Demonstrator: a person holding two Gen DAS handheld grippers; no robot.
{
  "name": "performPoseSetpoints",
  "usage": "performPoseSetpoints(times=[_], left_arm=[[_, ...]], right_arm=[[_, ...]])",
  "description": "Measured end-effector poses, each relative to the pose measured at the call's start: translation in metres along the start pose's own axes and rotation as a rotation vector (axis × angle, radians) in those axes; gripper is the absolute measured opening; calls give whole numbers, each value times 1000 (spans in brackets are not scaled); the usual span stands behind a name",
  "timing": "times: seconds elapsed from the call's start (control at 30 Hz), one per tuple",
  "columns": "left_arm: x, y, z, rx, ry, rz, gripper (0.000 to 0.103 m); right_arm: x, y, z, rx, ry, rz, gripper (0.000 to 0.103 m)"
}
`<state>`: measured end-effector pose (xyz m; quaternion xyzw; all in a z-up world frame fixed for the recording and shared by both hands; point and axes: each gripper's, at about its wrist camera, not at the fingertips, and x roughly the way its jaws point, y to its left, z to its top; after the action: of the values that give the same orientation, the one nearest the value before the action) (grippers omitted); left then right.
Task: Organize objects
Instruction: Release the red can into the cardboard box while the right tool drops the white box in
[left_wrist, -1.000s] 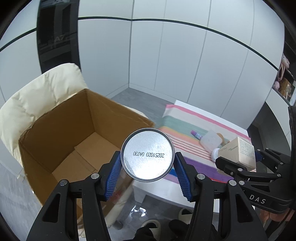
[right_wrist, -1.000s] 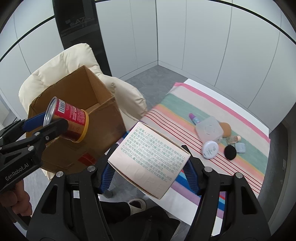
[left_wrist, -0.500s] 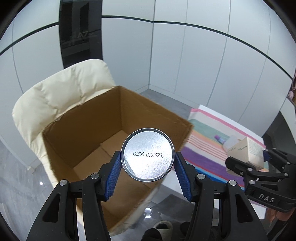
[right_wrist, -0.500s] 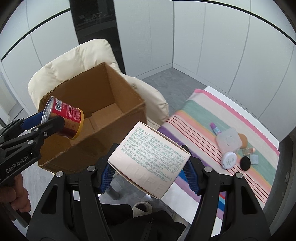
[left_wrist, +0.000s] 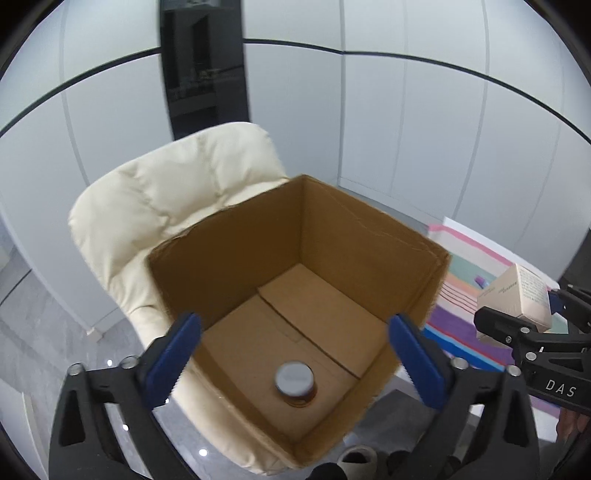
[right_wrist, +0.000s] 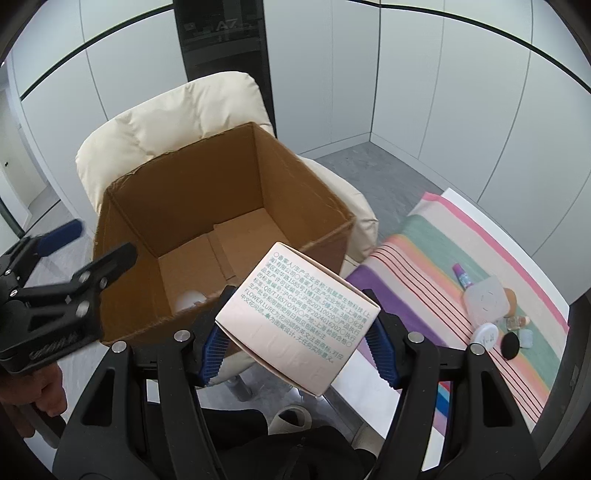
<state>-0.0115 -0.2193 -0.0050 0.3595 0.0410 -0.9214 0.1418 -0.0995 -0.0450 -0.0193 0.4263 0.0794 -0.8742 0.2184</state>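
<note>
Pink carton (right_wrist: 299, 321) lettered, seemingly, "LURE" sits clamped in right gripper (right_wrist: 297, 343); left gripper (left_wrist: 295, 350) is opening, empty.

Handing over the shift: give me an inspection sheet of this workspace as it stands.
Surface: table under a striped cloth; cream chair beside it.
Job's things: open cardboard box on the chair, a can inside it; a printed carton in the right gripper.
Clutter: small cosmetics on the cloth, among them a white round case, a black sponge and a purple tube.
Grippers: left gripper over the box, jaws opening, nothing between them; right gripper shut on the carton.
Cables: nothing seen.
Surroundings: white wall panels, a dark panel, grey floor.
</note>
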Motion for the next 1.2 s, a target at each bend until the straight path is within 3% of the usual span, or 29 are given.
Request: performPoseSetpoints(times=[0.73, 0.97, 1.0, 1.1, 1.2], left_arm=[[-35, 97, -36, -117, 10, 104, 103], [-37, 115, -41, -140, 15, 129, 103], [-37, 115, -41, -140, 14, 131, 103], [-35, 115, -41, -141, 16, 132, 103], [-32, 113, -41, -141, 24, 131, 103]], right_arm=[[32, 89, 30, -99, 18, 111, 68], [42, 109, 33, -122, 33, 102, 69], [42, 110, 34, -126, 33, 99, 71], [40, 112, 33, -136, 10, 88, 90], [37, 111, 34, -138, -10, 82, 95]])
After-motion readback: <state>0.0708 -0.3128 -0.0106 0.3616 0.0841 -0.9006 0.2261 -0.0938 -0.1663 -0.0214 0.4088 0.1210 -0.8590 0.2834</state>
